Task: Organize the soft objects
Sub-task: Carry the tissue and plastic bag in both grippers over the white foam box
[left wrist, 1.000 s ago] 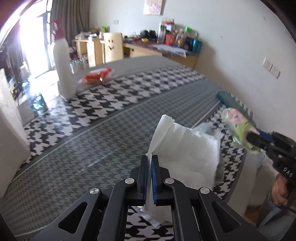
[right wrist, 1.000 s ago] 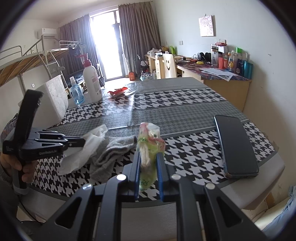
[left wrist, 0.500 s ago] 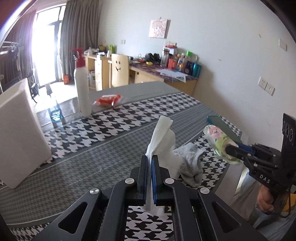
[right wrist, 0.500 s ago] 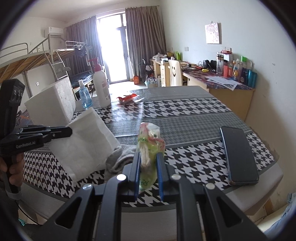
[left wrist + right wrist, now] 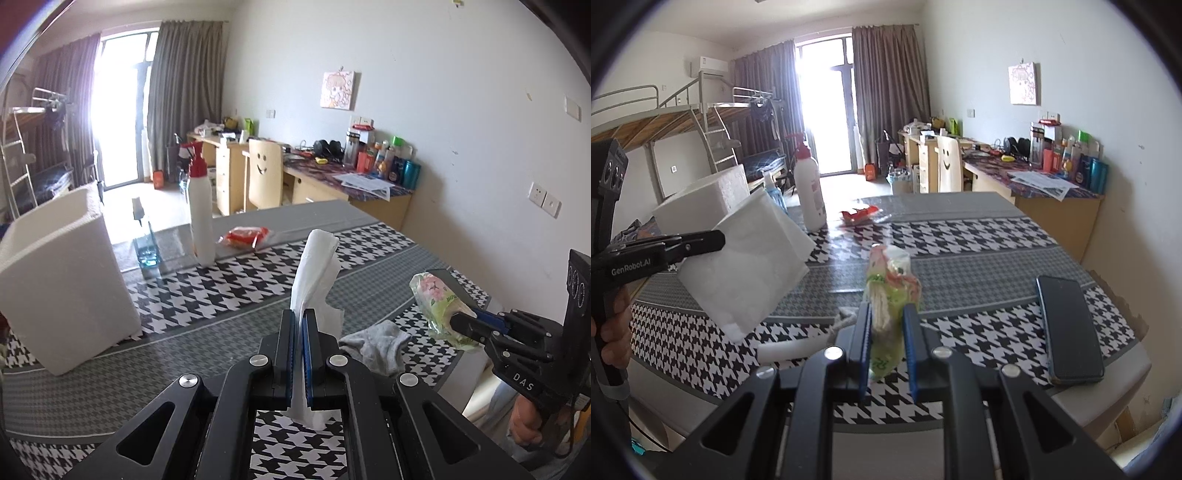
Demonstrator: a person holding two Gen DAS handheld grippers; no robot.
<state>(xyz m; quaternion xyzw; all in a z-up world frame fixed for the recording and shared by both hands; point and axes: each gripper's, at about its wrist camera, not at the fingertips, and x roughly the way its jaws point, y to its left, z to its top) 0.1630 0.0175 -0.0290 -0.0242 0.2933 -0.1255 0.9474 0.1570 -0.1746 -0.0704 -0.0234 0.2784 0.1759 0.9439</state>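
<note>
My left gripper [image 5: 299, 325] is shut on a white paper tissue [image 5: 314, 273] and holds it in the air above the table; in the right wrist view the tissue [image 5: 746, 266] hangs flat from that gripper [image 5: 716, 238]. My right gripper [image 5: 886, 325] is shut on a green and pink tissue packet [image 5: 890, 291], also lifted; it shows in the left wrist view [image 5: 439, 306] at the right. A grey sock [image 5: 376, 343] lies on the table near the front edge, partly hidden in the right wrist view.
On the houndstooth tablecloth [image 5: 229, 291] stand a white foam box [image 5: 62, 280], a white pump bottle [image 5: 201, 218], a small blue spray bottle [image 5: 144, 236] and a red packet [image 5: 245, 236]. A black phone [image 5: 1067, 328] lies at the right edge. A desk and chair stand behind.
My left gripper has lifted the tissue off the table and away from the sock, and now hangs it higher. My right gripper has kept the packet raised and barely moved.
</note>
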